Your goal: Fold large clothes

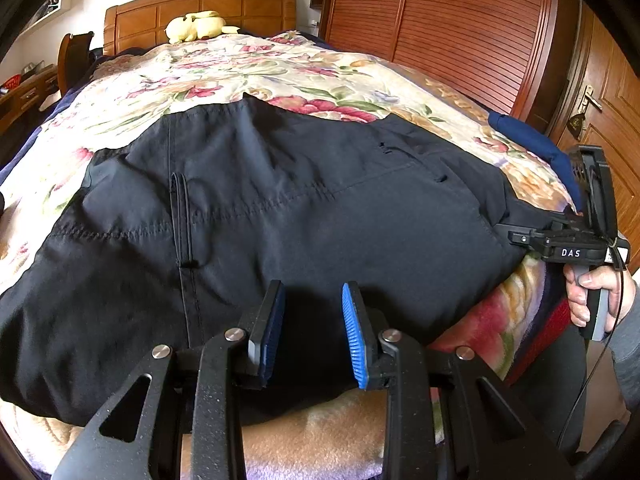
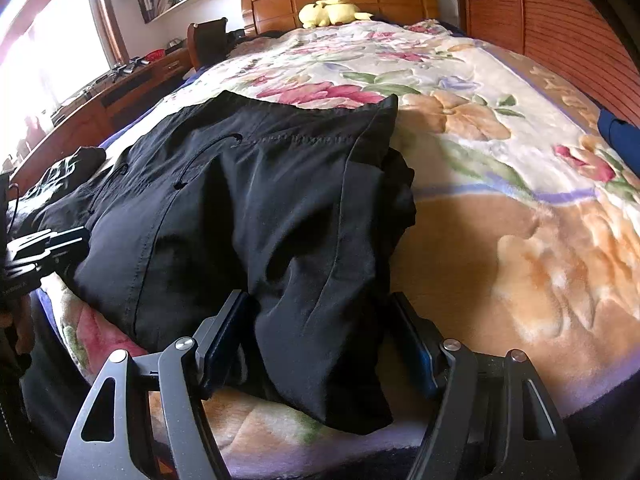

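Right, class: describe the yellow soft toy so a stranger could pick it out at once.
Start at the wooden headboard at the far end of the bed. On the floral blanket just in front of it lies the plush toy, slumped on its side. It is the only pale yellow, stuffed thing there, far from the black garment near the grippers.

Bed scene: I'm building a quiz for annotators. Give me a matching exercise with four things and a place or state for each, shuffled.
1. black garment
2. yellow plush toy
3. left gripper
4. right gripper

a. by the headboard
b. open above cloth
c. spread on the floral blanket
d. open astride a fold of cloth

Pairs: 1-c, 2-a, 3-b, 4-d
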`<state>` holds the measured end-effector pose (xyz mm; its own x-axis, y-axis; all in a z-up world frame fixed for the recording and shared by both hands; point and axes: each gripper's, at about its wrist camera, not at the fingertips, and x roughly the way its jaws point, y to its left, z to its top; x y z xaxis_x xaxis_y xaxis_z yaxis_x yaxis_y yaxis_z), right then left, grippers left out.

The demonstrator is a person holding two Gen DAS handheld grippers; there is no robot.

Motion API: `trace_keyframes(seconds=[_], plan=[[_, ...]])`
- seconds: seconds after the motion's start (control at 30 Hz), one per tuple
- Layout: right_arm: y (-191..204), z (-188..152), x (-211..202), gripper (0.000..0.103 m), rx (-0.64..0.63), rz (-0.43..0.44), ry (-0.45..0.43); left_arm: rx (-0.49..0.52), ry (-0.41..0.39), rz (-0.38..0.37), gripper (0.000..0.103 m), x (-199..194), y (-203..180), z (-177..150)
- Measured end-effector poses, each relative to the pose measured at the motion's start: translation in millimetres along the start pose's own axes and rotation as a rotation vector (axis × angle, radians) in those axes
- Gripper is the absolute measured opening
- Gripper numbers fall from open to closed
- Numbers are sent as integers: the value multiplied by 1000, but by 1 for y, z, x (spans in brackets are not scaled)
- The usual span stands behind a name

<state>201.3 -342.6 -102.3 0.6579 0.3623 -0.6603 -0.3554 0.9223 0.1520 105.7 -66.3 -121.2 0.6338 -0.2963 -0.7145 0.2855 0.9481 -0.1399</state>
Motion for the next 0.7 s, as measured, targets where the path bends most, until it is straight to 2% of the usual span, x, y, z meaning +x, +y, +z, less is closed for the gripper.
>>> trace_keyframes(seconds=[0.07,0.13,0.17,0.2,0.3,0.53,0.7], plan=[[2,1,0,67,4,-3,4,-3,-4,-2,31,1,1,-1],[4,3,-1,50,3,18,8,-5,-7,-6,31,1,1,-1],[5,4,-3,34,3,51,12,-8,-6,-9,31,1,3,-1],[7,6,-4,29,5,80,22,-8,-5,-10,31,1,2,-1],[17,17,-14,19,-33,52,15,-27,5,-23,31,-4,5,1],[68,67,-65,15,-151,43,-112,-59,-101,-8,31,-48,24,-1],[130,103,-86,15,-266,102,-195,-102,-157,57,31,-84,58,-13]])
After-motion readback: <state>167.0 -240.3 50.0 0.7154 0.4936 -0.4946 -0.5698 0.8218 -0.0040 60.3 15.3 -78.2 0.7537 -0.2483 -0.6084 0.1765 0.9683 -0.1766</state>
